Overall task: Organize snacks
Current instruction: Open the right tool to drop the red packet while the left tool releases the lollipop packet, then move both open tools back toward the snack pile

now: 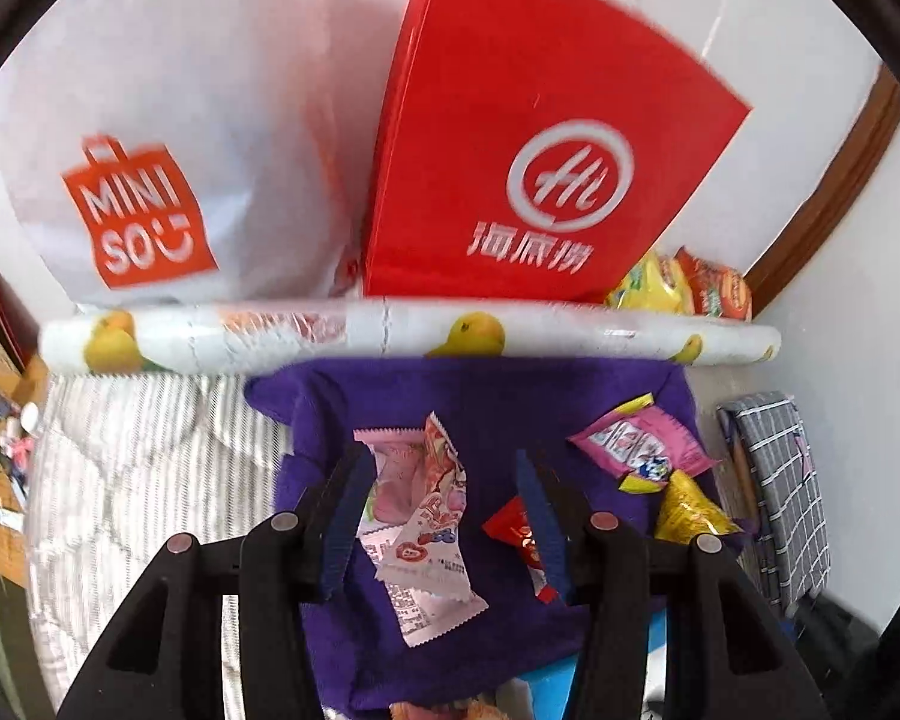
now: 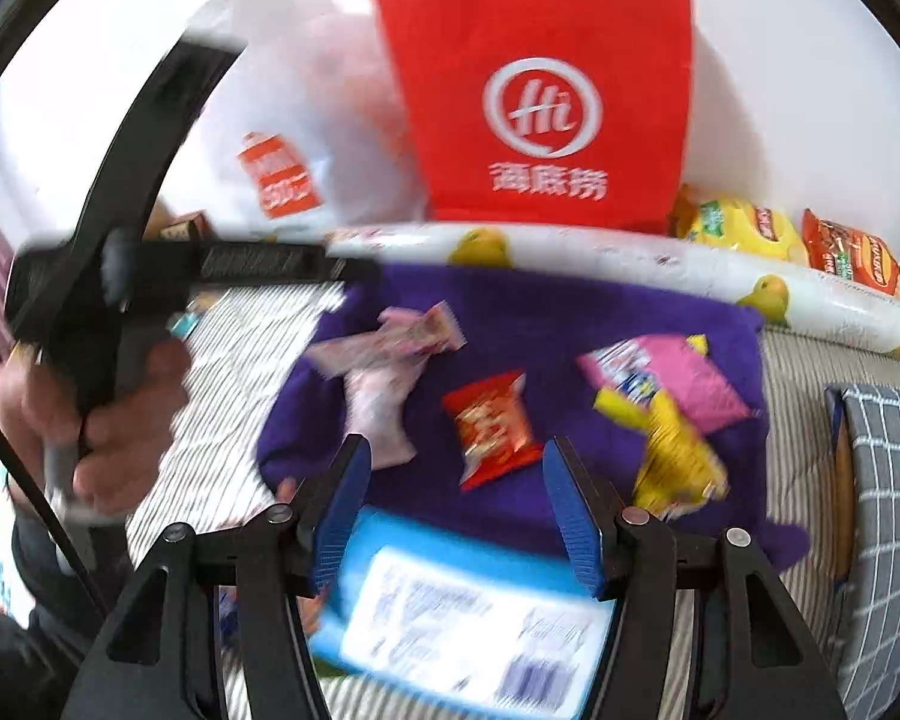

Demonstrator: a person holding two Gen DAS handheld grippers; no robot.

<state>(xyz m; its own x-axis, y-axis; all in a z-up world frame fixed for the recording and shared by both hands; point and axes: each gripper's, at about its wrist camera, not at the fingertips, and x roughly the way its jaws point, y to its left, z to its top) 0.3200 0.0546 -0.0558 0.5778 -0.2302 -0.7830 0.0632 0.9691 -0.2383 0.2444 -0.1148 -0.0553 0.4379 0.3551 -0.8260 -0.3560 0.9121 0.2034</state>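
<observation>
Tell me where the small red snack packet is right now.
The red snack packet lies mid-way across the purple cloth, between the pale pink wrapper on its left and the pink packet on its right.

A home bedroom. Striped quilt (image 1: pixel 138 480) spread across a bed, at 9 o'clock. Shopping bags (image 1: pixel 150 138) against the white wall, 12 o'clock.

snacks (image 1: pixel 414 516) on cloth (image 1: pixel 480 396) | bags (image 1: pixel 534 138) behind roll (image 1: pixel 390 330) (upright)
</observation>
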